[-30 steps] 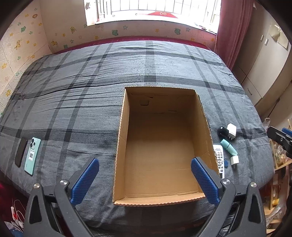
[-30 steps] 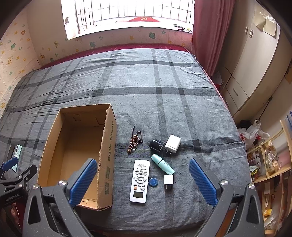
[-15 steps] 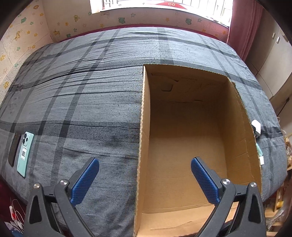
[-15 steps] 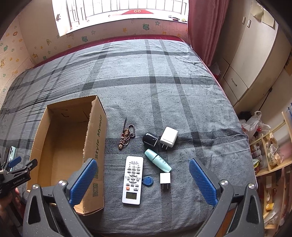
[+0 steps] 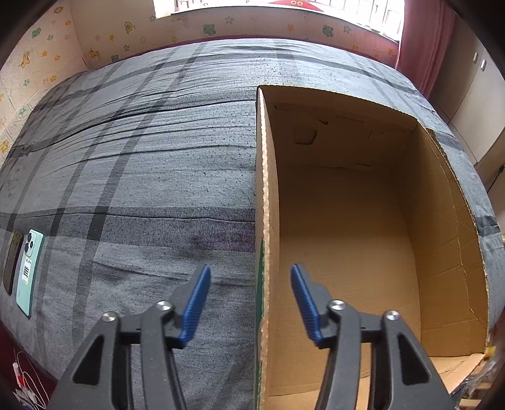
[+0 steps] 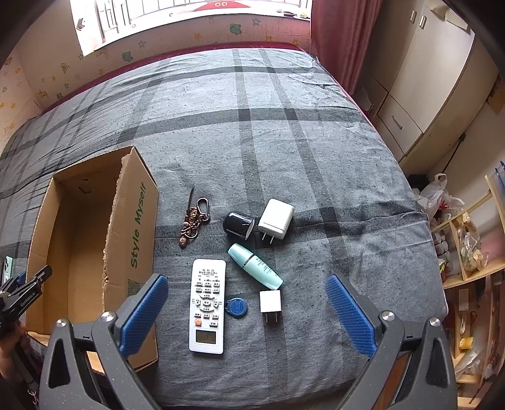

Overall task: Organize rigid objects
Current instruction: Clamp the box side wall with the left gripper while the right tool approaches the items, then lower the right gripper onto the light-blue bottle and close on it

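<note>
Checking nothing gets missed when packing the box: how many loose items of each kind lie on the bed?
White plug chargers: 2
Phones, mint and dark: 2
White remote control: 1
Mint tube: 1
Black round case: 1
Blue key fob: 1
Keychain: 1
Total: 9

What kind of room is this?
Most likely a bedroom, perhaps a child's: a bed under a grey plaid cover fills it, cartoon-animal wallpaper runs beneath the window, and a wardrobe stands beside it.
</note>
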The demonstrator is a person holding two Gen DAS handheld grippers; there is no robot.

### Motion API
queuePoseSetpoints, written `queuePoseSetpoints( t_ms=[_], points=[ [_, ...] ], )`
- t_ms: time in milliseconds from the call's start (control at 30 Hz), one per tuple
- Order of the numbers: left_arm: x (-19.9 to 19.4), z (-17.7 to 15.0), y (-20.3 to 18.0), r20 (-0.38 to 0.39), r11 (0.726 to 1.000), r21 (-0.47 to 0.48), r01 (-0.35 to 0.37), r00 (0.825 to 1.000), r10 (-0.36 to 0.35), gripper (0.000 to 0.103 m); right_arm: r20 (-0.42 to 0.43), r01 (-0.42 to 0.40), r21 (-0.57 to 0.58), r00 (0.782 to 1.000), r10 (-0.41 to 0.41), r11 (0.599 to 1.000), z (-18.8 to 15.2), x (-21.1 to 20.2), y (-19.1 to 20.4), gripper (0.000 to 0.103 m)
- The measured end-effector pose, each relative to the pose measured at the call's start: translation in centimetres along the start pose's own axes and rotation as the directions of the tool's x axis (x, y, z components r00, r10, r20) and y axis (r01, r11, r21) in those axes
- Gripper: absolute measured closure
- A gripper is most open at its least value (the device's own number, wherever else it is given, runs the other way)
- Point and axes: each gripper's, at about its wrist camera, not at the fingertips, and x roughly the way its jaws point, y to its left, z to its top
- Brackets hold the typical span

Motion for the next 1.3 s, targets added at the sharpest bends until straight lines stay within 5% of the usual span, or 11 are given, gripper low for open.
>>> queuePoseSetpoints(
  t_ms=[167,833,1300],
  points=[
    [0.5,-0.2,-0.3,-0.004,0.999,0.016,0.047,0.999,-0.047,0.089,-0.006,0.01,0.006,1.0,-0.01,1.0,0.3,0.9,-0.7,0.0],
    [0.8,-0.2,-0.2,-0.011,0.999,0.02,0.038,0.999,-0.038,0.089,-0.107,-0.05,-0.066,0.993,0.043,0.997,0.6,10.7,-1.8,0.002],
    [0.7,-0.3,-0.4,-0.012,0.999,0.023,0.029,1.0,-0.029,0.089,-0.182,-0.086,-0.081,0.981,0.07,0.993,0.8,15.7,-2.7,0.017]
  ],
)
